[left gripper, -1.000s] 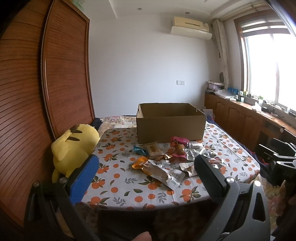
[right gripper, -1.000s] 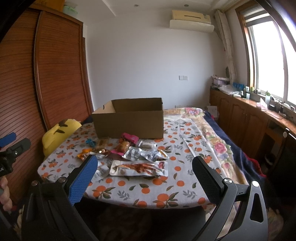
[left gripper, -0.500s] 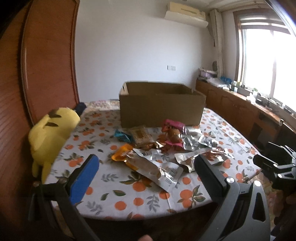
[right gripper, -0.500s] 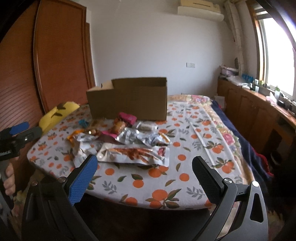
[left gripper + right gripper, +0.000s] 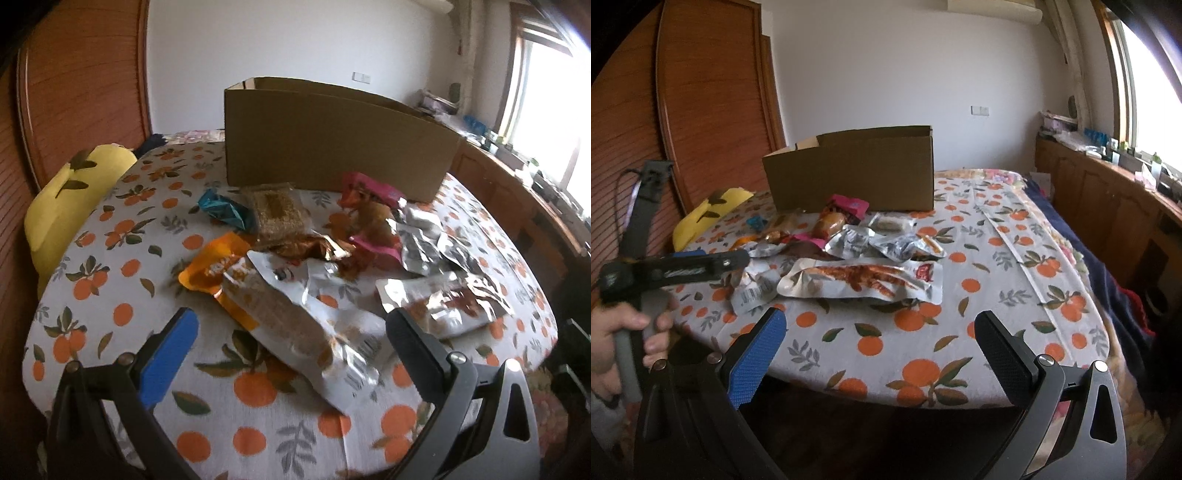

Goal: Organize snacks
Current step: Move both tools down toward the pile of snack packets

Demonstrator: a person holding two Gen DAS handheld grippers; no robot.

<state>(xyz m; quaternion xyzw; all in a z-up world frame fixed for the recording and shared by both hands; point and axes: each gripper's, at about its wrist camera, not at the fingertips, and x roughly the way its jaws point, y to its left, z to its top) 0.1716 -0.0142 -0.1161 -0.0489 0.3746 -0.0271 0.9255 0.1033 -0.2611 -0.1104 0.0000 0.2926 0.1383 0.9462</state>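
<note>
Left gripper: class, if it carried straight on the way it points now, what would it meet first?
Most likely the long silver snack packet, which lies between the open fingers of the left gripper and nearest to them. Depth is unclear, so it may pass just above it toward the cardboard box.

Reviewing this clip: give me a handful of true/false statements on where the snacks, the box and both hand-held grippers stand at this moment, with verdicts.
1. The left hand-held gripper is open and holds nothing. True.
2. The right hand-held gripper is clamped on a packet. False: it is open and empty, short of the table edge.
3. The cardboard box stands on the table behind the snack pile. True.
4. The long clear packet with red contents lies inside the box. False: it lies on the orange-print tablecloth, in front of the box.
5. A yellow plush toy sits at the table's left edge. True.
6. The teal packet lies right of the pink packet. False: it lies left.
</note>
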